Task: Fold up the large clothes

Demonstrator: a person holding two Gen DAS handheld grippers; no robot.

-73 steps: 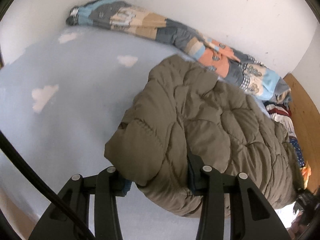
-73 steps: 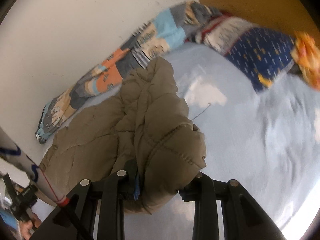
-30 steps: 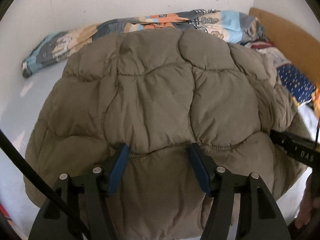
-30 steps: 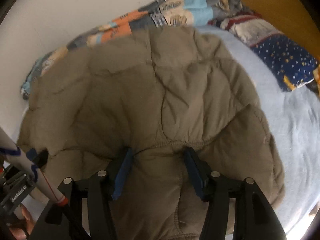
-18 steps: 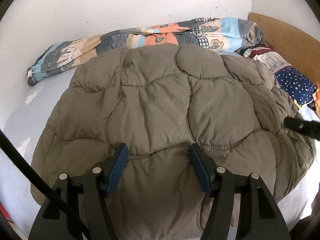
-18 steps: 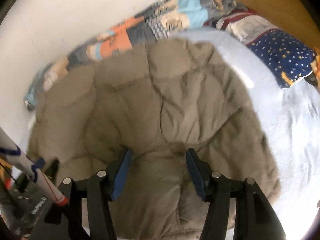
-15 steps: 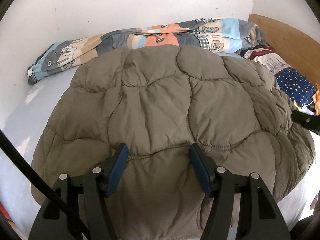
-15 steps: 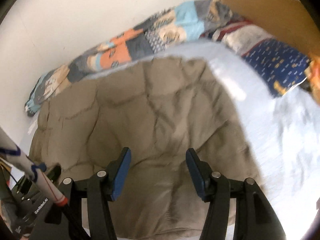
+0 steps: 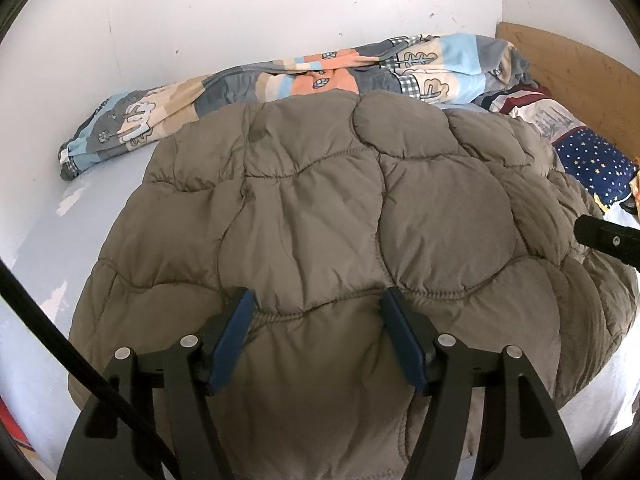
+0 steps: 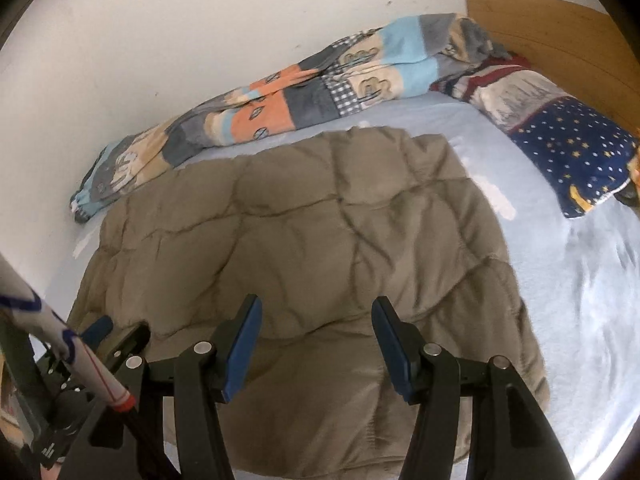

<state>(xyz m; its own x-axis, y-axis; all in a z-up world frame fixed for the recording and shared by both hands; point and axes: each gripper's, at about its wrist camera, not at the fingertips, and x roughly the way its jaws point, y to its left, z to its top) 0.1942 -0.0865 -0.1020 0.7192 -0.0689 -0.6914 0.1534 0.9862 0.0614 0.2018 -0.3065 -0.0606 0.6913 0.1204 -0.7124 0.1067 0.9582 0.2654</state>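
White walls close off the bed on two sides, and its pale blue sheet gives a broad flat place to spread a bulky garment, which is likely why the olive quilted jacket lies there, puffy side up, covering most of the left wrist view from its centre out to 3 o'clock. A patchwork blanket is bunched along the wall at 12 o'clock and a star-print pillow sits toward 2 o'clock, both pushed to the edges, seemingly to keep the middle free for folding. The left tongs are opening, their blue pads straddling a stitched seam near the jacket's near edge at 6 o'clock without pinching it; the cloth lies slack between them. The right tongs hover released above the same near edge, pads apart with nothing caught. Each pair's position over the near edge suggests the jacket has just been laid out flat, and that the next grasp would take this edge or a side to fold it over.
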